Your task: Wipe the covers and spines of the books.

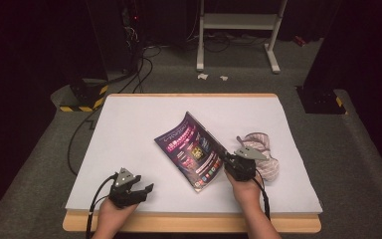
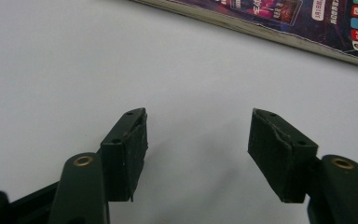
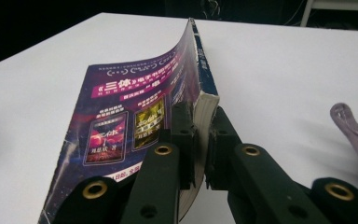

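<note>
in the high view a purple-covered book (image 1: 195, 149) lies aslant near the middle of the white table (image 1: 129, 124), its right edge lifted off the surface. the right gripper (image 1: 231, 163) sits at that raised edge near the book's lower right corner, and a crumpled pinkish cloth (image 1: 264, 152) lies just beside it on the right. the left gripper (image 1: 142, 191) is low at the table's near left, well apart from the book, its jaws spread with nothing between them.

in the left gripper view the left gripper (image 2: 198, 135) stands open over bare table (image 2: 74, 70) — the book (image 2: 307, 23) lies farther off along the top edge.

in the right gripper view the right gripper (image 3: 201, 122) is clamped on the book (image 3: 135, 107) — its jaws pinch the cover and the pages at the corner, the cover bowing upward away from it. the cloth (image 3: 354, 126) shows at the right edge, on the table (image 3: 284, 70).
</note>
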A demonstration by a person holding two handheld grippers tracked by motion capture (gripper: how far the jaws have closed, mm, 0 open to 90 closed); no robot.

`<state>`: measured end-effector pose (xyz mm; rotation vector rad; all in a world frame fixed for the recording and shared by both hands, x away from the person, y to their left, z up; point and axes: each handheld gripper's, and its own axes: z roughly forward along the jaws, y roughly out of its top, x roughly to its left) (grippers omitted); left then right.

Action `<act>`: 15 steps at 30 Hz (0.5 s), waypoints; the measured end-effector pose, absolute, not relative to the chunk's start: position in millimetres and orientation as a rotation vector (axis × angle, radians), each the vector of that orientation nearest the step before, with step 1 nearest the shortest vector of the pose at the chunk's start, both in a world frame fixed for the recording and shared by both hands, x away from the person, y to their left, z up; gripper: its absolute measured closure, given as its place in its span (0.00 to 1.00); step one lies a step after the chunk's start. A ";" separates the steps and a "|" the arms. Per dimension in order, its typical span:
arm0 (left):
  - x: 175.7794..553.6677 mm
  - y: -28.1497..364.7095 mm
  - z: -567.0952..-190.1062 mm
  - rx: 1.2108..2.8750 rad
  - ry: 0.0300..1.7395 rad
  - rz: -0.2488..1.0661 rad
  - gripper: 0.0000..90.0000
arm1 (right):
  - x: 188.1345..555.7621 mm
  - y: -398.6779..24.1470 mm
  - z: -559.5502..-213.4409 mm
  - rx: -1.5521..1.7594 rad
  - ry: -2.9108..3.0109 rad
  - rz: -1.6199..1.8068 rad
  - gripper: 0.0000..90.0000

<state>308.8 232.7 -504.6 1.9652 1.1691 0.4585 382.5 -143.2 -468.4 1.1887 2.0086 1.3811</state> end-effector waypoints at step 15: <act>311.0 232.3 -503.6 1.955 1.158 0.463 0.42 | 373.2 -133.6 -447.7 1.114 1.968 1.435 0.94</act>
